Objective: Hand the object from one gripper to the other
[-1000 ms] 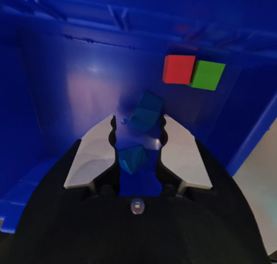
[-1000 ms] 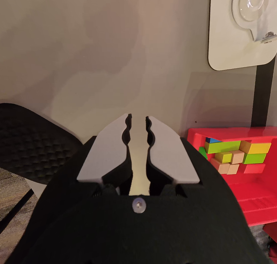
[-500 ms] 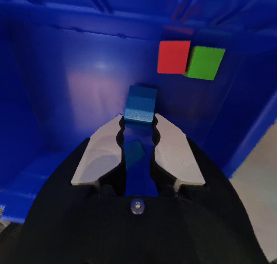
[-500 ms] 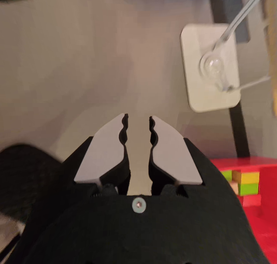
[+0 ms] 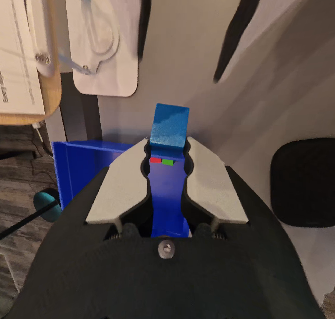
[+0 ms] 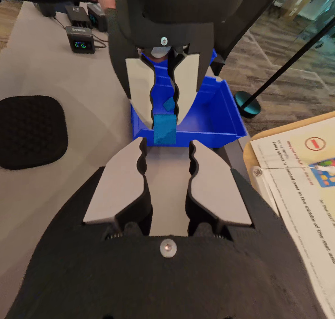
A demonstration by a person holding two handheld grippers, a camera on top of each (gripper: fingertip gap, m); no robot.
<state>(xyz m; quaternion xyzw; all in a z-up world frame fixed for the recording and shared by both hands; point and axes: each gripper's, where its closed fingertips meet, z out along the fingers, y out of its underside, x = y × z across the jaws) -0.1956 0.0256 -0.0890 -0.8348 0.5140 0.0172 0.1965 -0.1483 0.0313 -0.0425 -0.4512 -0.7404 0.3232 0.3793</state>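
While the left hand-held gripper (image 5: pixel 167 143) clamps a blue block (image 5: pixel 169 125) between its two fingertips, pads pressed against the block's sides and most of the block jutting out past the tips, the right hand-held gripper (image 6: pixel 166 147) faces it with its jaws spread wide and nothing between them. Seen from the right wrist, the block (image 6: pixel 164 131) hangs just ahead of the open fingertips, not yet between them, and the two hand-held grippers point tip to tip over the pale grey tabletop (image 6: pixel 54 78). Beneath and behind the left hand-held gripper sits a blue bin (image 6: pixel 217 110); a second small blue piece (image 6: pixel 169 104) lies on its floor, and from the left wrist a red block (image 5: pixel 155 160) and a green block (image 5: pixel 168 162) show side by side at the bin's far wall. To the left of the right hand-held gripper lies a black pad (image 6: pixel 30 130) on the tabletop; to its right, a wooden board (image 6: pixel 272 134) carries a printed sheet (image 6: pixel 297 183). Beyond the left hand-held gripper, small black devices (image 6: pixel 80 40) with lit displays stand on the tabletop, and a black pole on a teal base (image 6: pixel 247 104) rises from the floor beside the bin.
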